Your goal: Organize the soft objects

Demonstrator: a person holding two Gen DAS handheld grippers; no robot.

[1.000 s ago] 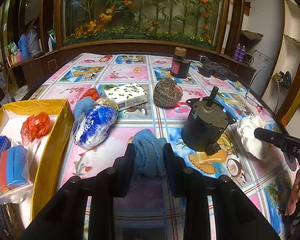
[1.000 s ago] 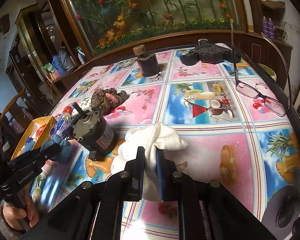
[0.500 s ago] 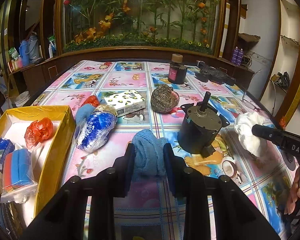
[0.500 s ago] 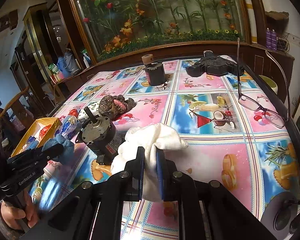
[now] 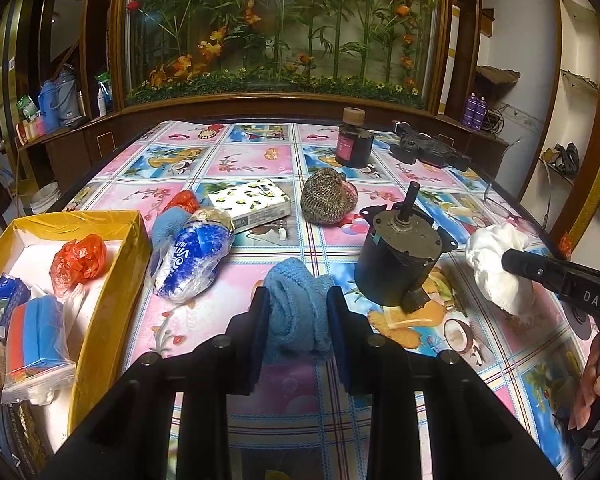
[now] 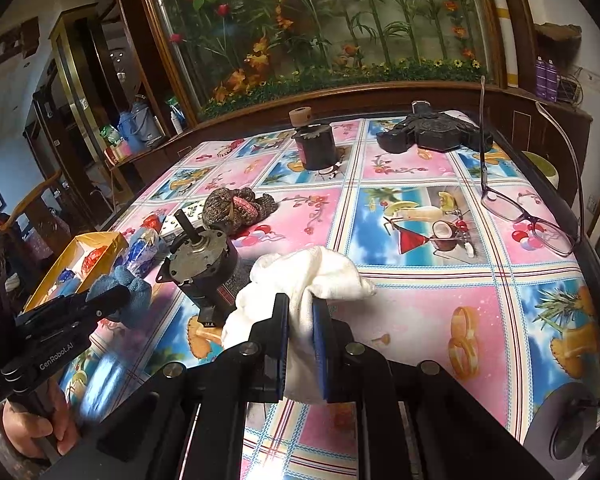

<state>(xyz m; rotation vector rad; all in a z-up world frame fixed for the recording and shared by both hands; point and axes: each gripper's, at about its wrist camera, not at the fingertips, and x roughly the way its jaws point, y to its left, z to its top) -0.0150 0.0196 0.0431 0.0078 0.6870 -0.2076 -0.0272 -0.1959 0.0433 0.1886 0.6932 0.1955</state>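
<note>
Tongs first: my left tongs clamp the blue cloth, my right tongs pinch the white cloth, both just above the surface. I'd lift each clear of the motor between them, then carry them left to the yellow box and release over bare floor inside.

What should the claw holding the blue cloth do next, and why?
Probably carry it over to the yellow box. The left claw is already shut on the blue cloth, and the box sits open just to its left with other soft things inside, like the red bag. The right claw grips the white cloth and could follow.
</note>
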